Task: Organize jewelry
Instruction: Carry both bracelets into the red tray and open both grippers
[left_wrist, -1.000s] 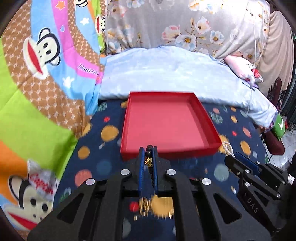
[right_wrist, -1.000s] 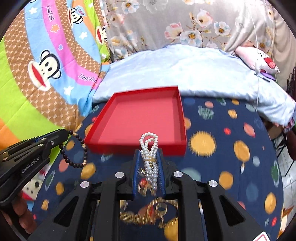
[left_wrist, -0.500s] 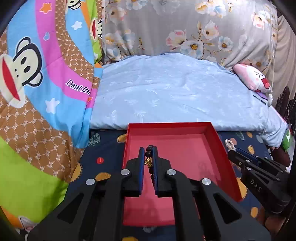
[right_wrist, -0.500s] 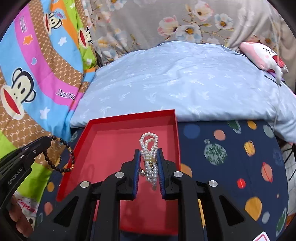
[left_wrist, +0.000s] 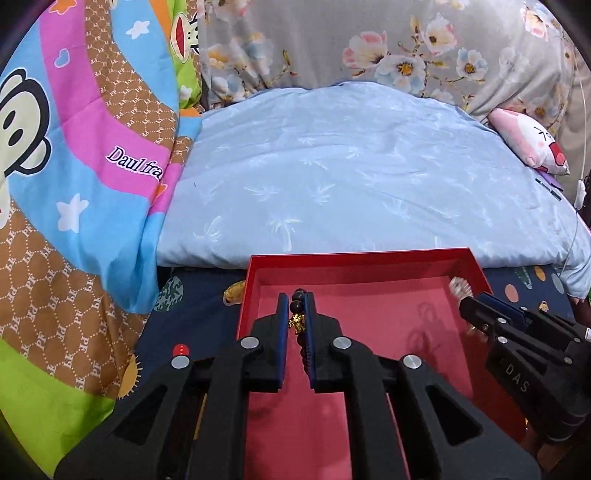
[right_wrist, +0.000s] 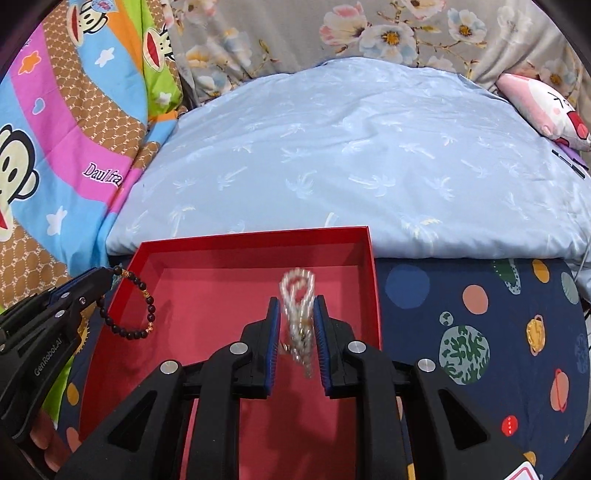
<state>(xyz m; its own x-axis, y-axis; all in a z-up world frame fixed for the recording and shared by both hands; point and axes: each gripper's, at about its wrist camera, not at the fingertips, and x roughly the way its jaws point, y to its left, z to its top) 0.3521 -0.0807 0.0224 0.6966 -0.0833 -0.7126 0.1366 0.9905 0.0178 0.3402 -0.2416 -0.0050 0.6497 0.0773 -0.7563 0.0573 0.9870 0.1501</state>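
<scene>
A shallow red tray (left_wrist: 354, 256) (right_wrist: 251, 236) lies on the navy planet-print sheet. My left gripper (left_wrist: 295, 299) is over the tray's left half, shut on a dark bead bracelet (left_wrist: 296, 306) with a gold charm. In the right wrist view that bracelet (right_wrist: 129, 306) dangles in a loop from the left gripper (right_wrist: 105, 277) above the tray's left rim. My right gripper (right_wrist: 296, 302) hovers over the tray's middle, shut on a looped white pearl strand (right_wrist: 297, 291), which is blurred. The left wrist view shows the right gripper (left_wrist: 469, 306) and the pearls (left_wrist: 458, 288) by the tray's right wall.
A light blue quilt (left_wrist: 351, 166) lies just behind the tray. A bright monkey-print blanket (left_wrist: 74, 166) rises on the left and floral fabric (left_wrist: 369, 44) at the back. A pink plush toy (right_wrist: 546, 107) sits far right. The navy sheet (right_wrist: 480, 332) stretches right of the tray.
Both grippers have moved forward from in front of the tray to over its inside, a little lower. Each still holds its jewelry; the pearls are swinging.
</scene>
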